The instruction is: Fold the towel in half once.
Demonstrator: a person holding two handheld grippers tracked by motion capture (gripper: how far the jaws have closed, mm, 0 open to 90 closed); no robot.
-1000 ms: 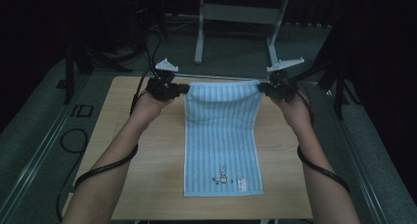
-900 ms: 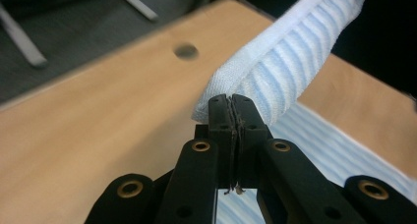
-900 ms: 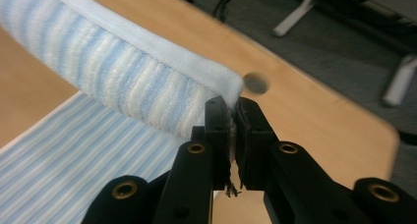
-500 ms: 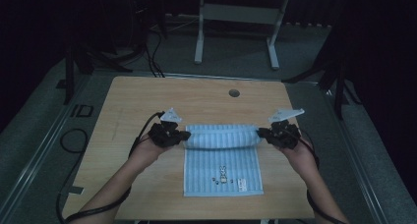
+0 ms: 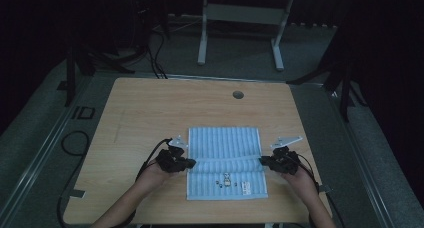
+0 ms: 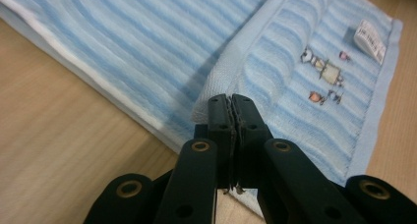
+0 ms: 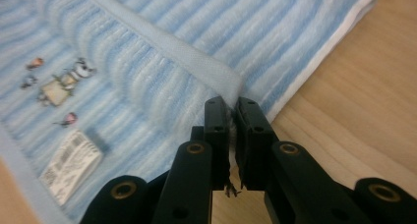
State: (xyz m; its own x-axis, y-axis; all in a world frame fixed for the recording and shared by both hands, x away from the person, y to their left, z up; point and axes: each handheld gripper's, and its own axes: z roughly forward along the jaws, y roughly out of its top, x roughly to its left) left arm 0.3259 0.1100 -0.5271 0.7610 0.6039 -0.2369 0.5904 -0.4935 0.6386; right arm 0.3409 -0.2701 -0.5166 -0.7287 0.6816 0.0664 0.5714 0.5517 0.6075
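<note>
Nearest the person, the left gripper [image 5: 189, 162] and right gripper [image 5: 263, 161] each have their jaws pinched tight on a corner of the pale blue striped terry towel [image 5: 224, 147], which lies on the light wooden table [image 5: 150, 108]. A second ago those corners were at the table's far side; they have now been drawn back over the cloth almost to its near hem, beside the small embroidered figures [image 6: 324, 70]. The fold looks nearly complete; release seems next.
</note>
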